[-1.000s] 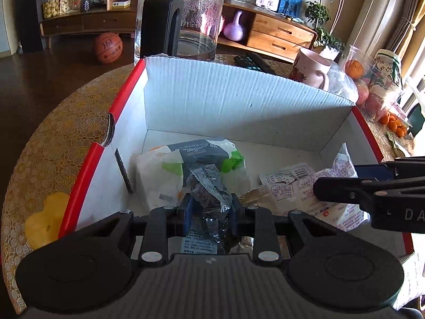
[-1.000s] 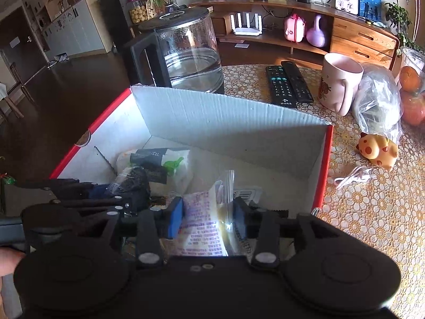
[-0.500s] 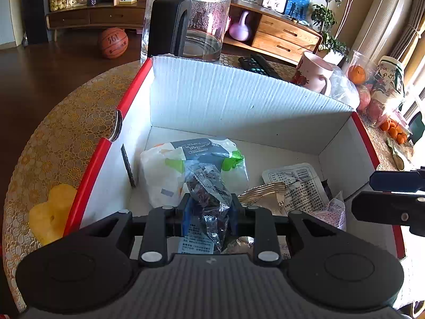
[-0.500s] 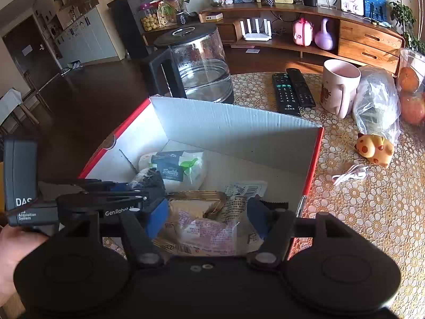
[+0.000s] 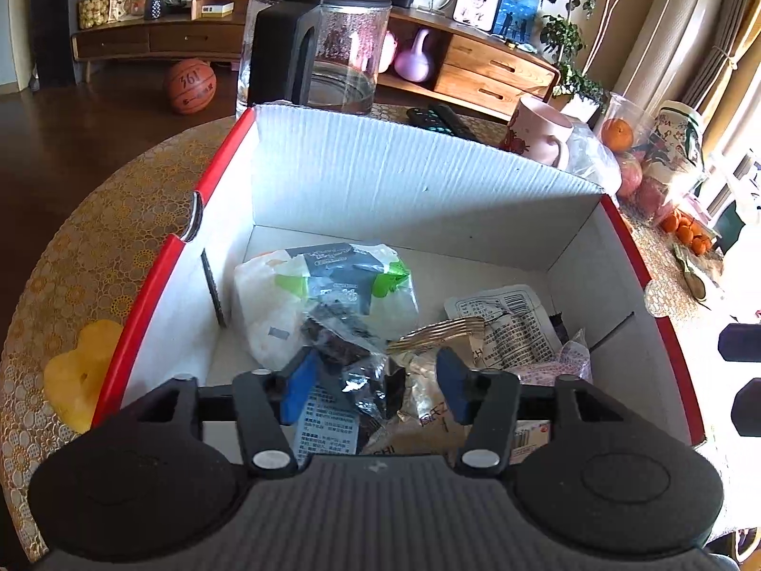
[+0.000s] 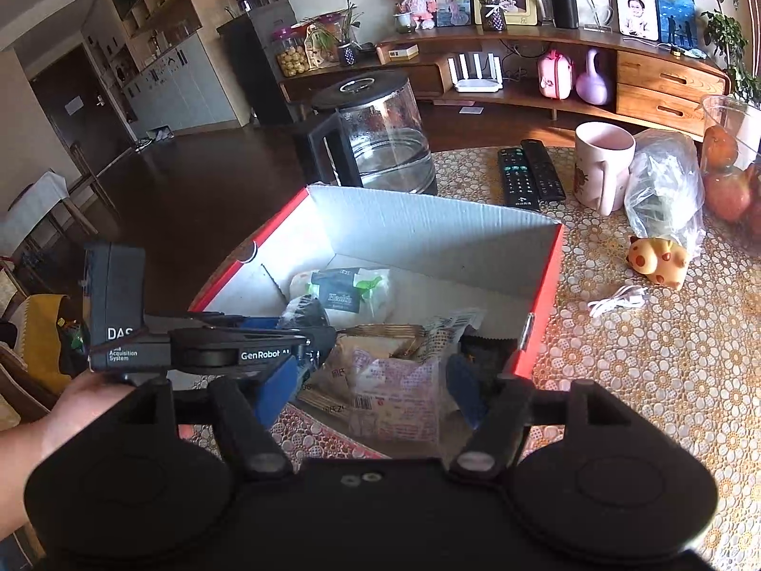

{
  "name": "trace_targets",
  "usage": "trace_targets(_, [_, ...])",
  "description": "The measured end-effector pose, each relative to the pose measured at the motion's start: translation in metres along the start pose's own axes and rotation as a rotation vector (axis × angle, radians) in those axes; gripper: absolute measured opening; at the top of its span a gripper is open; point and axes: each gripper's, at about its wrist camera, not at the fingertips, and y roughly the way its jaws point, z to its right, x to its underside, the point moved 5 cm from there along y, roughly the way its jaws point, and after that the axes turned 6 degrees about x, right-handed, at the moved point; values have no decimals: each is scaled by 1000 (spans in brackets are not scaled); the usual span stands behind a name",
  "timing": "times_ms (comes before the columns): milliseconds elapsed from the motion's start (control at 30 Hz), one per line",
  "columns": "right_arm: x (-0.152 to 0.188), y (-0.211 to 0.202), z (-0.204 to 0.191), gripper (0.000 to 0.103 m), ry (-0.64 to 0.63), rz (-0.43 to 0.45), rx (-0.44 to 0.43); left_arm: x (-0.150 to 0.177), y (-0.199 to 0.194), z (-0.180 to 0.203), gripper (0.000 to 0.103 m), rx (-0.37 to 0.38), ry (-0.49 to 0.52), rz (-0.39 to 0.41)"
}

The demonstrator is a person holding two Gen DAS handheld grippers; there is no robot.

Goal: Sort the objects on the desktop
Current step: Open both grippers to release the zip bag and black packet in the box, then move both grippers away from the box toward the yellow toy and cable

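the left claw is now opening and letting go the dark packet, which is dropping into the box; the right claw, also opening and empty, is lifting away.

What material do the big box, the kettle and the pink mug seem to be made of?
Box: corrugated cardboard, matte white inside with ribbed lines, glossy red outside.
Kettle: clear glass body, water visible through it; black lid and handle, probably plastic.
Pink mug: likely glazed ceramic, smooth and opaque.
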Motion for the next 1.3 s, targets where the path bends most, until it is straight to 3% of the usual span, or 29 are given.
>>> trace_targets(133, [8,-17,11,71,10,14,12,1,-4,8,68,30,2,18])
trace_targets(267, [18,-33,26,72,34,25,25,2,-12,14,80,59,9,36])
trace_targets(500, [35,-54,54,73,89,31,50,4,-23,25,87,80,28,58])
trace_targets(600, [40,-64,63,74,105,45,51,6,-30,30,103,113,21,72])
trace_targets(967, [58,-95,114,77,156,88,103,13,-55,69,103,155,83,77])
trace_targets(1167, [62,-102,150,77,195,94,153,16,-61,115,103,178,187,95])
trace_targets(1300, [62,-105,167,78,209,102,171,18,-57,149,103,235,228,71])
